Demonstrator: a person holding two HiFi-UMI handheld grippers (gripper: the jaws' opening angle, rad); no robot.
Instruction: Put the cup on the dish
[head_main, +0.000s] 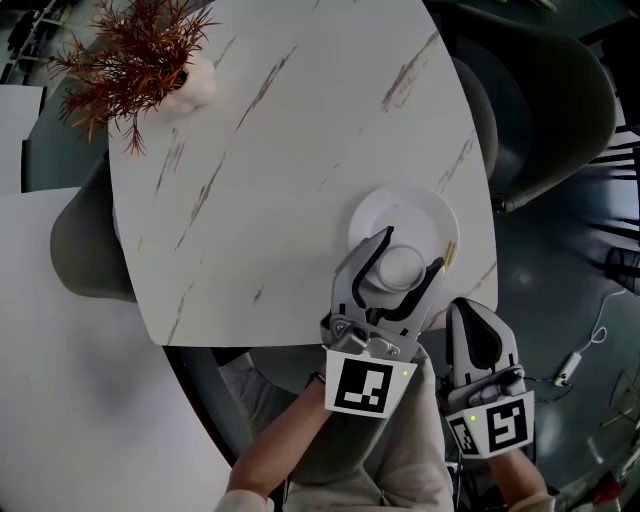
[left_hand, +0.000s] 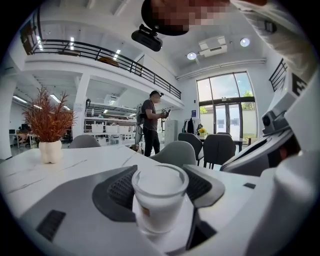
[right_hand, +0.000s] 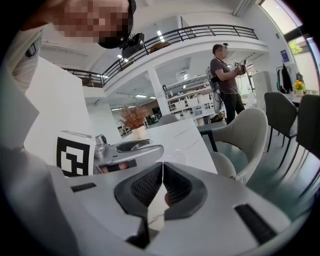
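A white cup stands upright on a round white dish near the marble table's front right edge. My left gripper reaches over that edge, one jaw on each side of the cup. In the left gripper view both ribbed pads lie against the sides of the cup, so this gripper is shut on it. The dish shows just under the cup's base. My right gripper hangs off the table to the right, shut, its pads meeting with nothing between them.
A reddish dried plant in a white vase stands at the table's far left. A small gold-coloured item lies on the dish's right rim. Grey chairs stand right of the table. A person stands further back. Another white table is at the left.
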